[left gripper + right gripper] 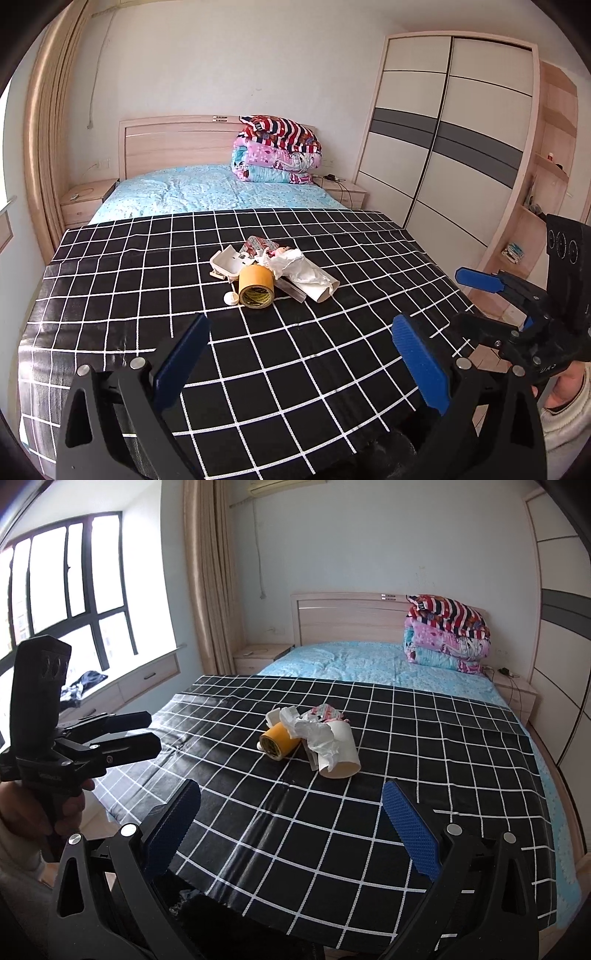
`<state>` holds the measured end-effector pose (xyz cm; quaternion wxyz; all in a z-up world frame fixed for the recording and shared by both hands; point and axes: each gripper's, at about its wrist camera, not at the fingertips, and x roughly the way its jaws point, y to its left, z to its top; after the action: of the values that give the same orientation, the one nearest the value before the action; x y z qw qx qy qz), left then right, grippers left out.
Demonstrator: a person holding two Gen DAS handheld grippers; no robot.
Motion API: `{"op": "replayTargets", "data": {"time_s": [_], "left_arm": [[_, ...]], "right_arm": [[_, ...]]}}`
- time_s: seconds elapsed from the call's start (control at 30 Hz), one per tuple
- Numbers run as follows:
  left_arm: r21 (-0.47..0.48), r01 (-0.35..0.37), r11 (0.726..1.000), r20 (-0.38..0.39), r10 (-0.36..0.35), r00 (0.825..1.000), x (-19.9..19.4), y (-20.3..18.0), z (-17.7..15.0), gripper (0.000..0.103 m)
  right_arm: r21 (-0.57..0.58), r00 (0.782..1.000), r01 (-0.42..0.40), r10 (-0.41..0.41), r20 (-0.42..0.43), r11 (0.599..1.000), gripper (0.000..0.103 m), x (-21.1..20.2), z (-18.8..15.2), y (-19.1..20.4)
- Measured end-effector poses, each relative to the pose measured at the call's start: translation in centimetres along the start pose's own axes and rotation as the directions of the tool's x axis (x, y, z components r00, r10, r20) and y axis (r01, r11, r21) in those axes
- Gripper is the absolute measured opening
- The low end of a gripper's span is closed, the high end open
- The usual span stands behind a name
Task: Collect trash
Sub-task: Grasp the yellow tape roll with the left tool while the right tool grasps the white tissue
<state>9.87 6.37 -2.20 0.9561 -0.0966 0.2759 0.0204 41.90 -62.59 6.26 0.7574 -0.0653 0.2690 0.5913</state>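
Left gripper (301, 341): jaws spread wide, nothing between the blue pads; it hovers over the near part of a black cloth w/ white grid (332, 369), short of the trash. Seen from the right wrist view it sits at far left, held by a hand (55, 812); there its two dark fingers (136, 747) lie fairly close together w/ a narrow gap.

Right gripper (291, 812): jaws likewise wide apart, holding nothing, above the near edge of the cloth. In the left wrist view it appears at right, off the cloth's right edge, one blue pad (478, 280) visible, gripped by a hand (565, 384) in a pale sleeve.

Trash pile, approx. centre of the cloth, well apart from both grippers: a yellow tape roll (256, 288) lying on its side; a small white round cap (231, 298) just left of it; a white open box (229, 264) behind; crumpled white paper (295, 264) draped over a white paper tube (341, 751); a printed wrapper (260, 244) at the far side; a dark flat strip (291, 290) between roll and tube. Items touch or overlap.

Beyond the cloth: bed w/ light blue sheet (192, 192), folded quilts (277, 151) stacked at the wooden headboard (177, 144), nightstands either side, sliding-door wardrobe (450, 140) at right, window (66, 579) and curtain (210, 572) at left.
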Motion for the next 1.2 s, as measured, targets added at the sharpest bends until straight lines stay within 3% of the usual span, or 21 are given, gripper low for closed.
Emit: {"op": "replayTargets", "data": {"time_s": [0.6, 0.7, 0.87, 0.93, 1.1, 1.2], "left_arm": [[0.041, 0.003, 0.999, -0.142, 0.003, 0.990, 11.3, 2.3, 1.4, 0.096], [0.023, -0.005, 1.000, -0.165, 0.008, 0.986, 12.8, 2.9, 1.4, 0.094], [0.010, 0.000, 1.000, -0.191, 0.002, 0.981, 15.0, 4.2, 1.4, 0.087], [0.011, 0.013, 1.000, -0.201, -0.010, 0.980, 15.7, 4.5, 1.4, 0.085], [0.008, 0.027, 1.000, -0.221, -0.025, 0.975, 17.1, 4.9, 1.4, 0.073], [0.021, 0.038, 0.999, -0.235, -0.032, 0.972, 17.8, 5.0, 1.4, 0.060]], "right_arm": [[-0.055, 0.995, 0.018, -0.023, -0.100, 0.998, 0.099, 10.1, 2.4, -2.7], [-0.067, 0.993, -0.009, 0.001, -0.120, 0.998, 0.092, 11.8, 2.9, -3.0], [-0.089, 0.988, -0.041, 0.028, -0.149, 0.995, 0.083, 14.1, 3.4, -3.4], [-0.074, 0.984, -0.073, 0.059, -0.170, 0.995, 0.069, 15.0, 3.7, -3.8], [-0.060, 0.976, -0.121, 0.108, -0.190, 0.991, 0.066, 17.1, 4.5, -4.5], [-0.065, 0.974, -0.137, 0.123, -0.190, 0.988, 0.066, 17.4, 4.9, -4.5]]}}
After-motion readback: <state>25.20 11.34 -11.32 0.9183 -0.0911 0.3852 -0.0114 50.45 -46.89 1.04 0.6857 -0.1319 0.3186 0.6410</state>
